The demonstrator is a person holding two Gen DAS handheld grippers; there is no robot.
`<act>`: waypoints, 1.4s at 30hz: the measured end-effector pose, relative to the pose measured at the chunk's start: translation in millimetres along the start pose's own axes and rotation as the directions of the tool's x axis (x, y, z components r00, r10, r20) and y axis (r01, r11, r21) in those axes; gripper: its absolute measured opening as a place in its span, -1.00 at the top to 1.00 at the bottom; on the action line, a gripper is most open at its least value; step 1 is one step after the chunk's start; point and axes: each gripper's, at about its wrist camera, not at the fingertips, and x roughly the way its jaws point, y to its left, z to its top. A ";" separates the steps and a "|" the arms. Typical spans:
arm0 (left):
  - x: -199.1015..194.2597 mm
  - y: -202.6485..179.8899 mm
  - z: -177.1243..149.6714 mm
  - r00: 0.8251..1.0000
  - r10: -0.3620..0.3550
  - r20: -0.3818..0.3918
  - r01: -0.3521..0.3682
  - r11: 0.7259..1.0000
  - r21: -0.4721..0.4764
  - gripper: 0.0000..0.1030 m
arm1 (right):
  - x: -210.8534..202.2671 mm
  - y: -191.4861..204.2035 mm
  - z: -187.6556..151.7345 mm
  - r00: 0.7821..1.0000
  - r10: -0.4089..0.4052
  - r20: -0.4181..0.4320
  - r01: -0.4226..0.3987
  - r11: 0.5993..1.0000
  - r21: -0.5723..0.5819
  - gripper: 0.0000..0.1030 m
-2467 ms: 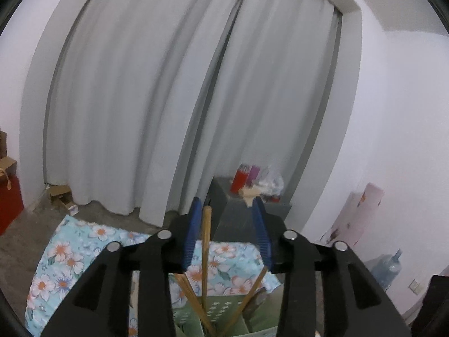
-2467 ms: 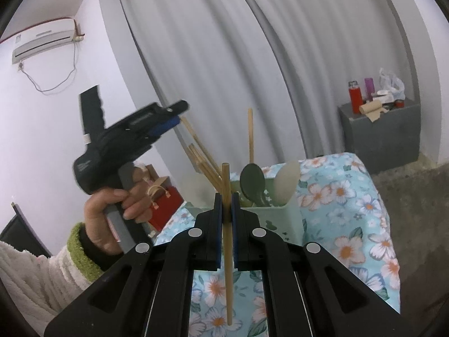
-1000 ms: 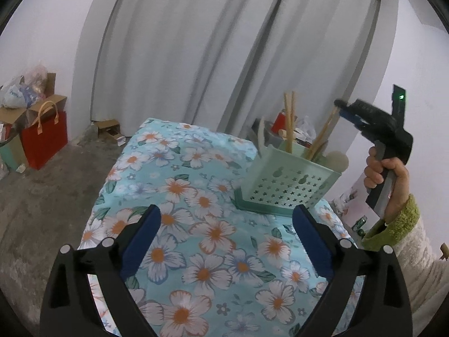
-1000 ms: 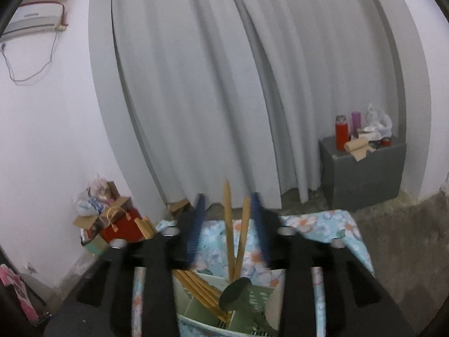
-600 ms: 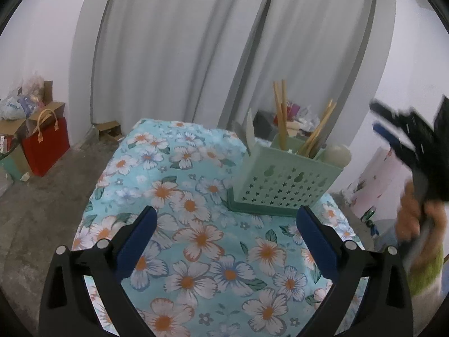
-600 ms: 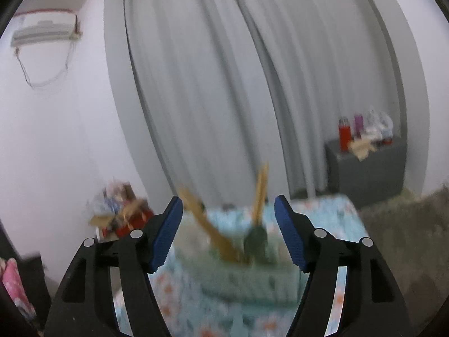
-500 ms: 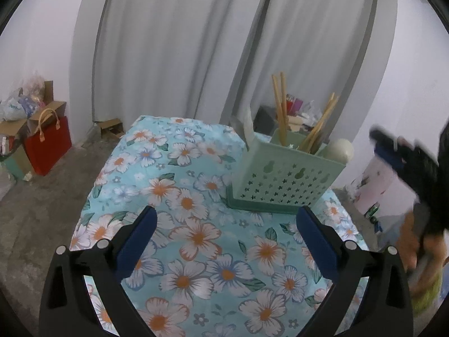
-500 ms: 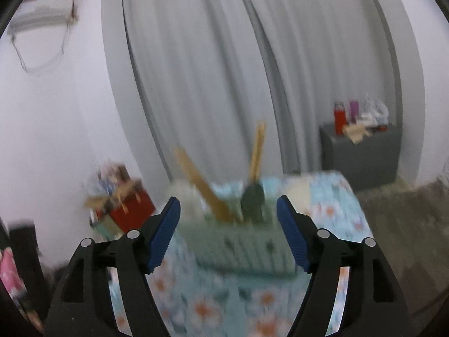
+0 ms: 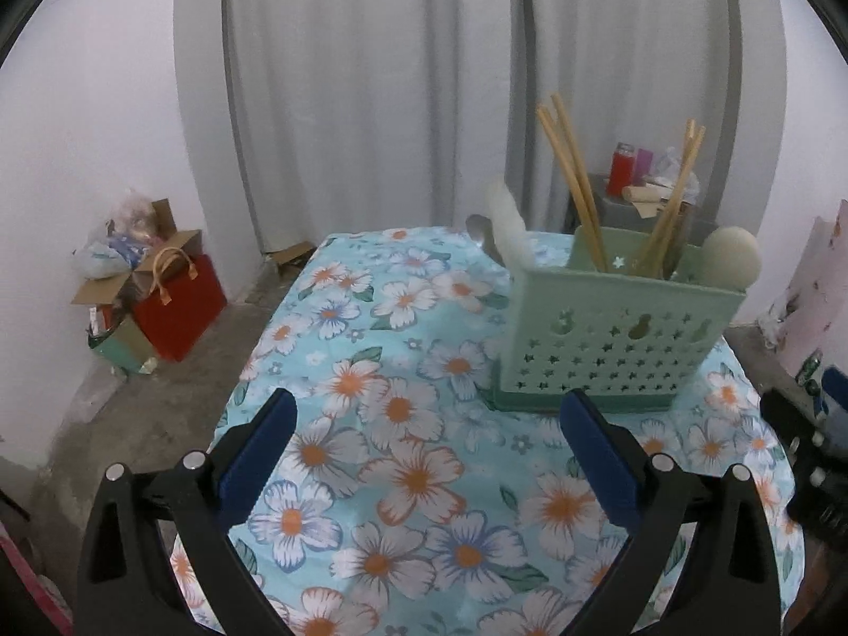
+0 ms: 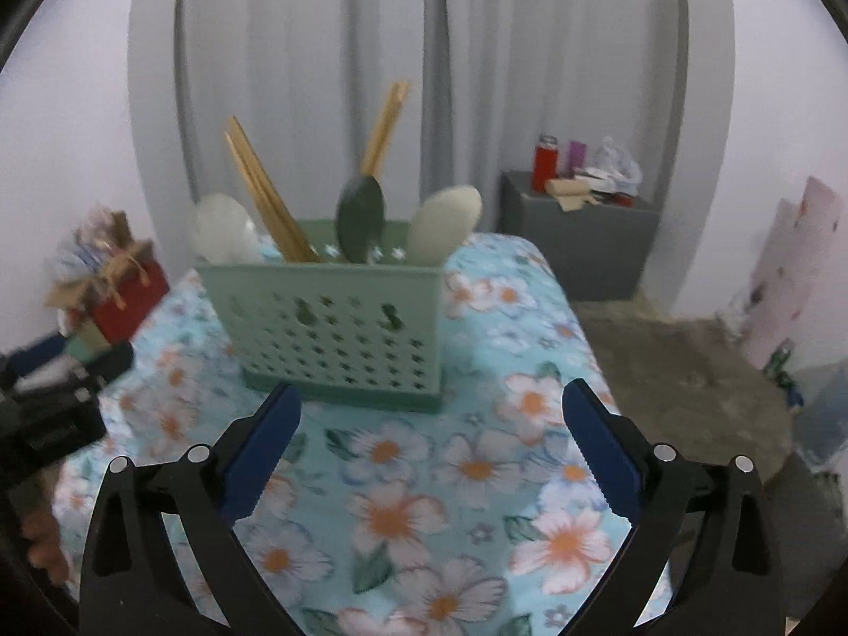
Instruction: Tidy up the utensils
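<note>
- Your left gripper [image 9: 426, 456] has its jaws spread wide with nothing between them, only the floral tablecloth [image 9: 403, 413] below.
- Your right gripper [image 10: 432, 445] is opening its jaws, and nothing sits between them either.
- The green utensil caddy [image 10: 339, 323] stands upright on the cloth just beyond your right fingertips, ahead and right of your left.
- Chopsticks [image 10: 265, 196] and spoons [image 10: 360, 220] stand inside it.
</note>
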 end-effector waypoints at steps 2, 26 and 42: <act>-0.3 -1.1 4.9 1.000 0.027 0.003 -0.027 1.000 -0.007 -0.89 | 2.0 -3.9 -1.0 1.000 -0.016 -0.009 0.016 1.000 0.008 -0.84; 5.3 8.4 12.0 0.991 0.115 -0.062 -0.118 0.992 -0.053 -0.89 | 13.2 -20.0 0.1 0.992 -0.111 -0.053 0.113 0.993 0.039 -0.84; -0.8 5.4 12.4 0.995 0.088 -0.052 -0.091 0.994 -0.053 -0.89 | 12.0 -24.2 1.0 0.993 -0.106 -0.046 0.108 0.993 0.042 -0.84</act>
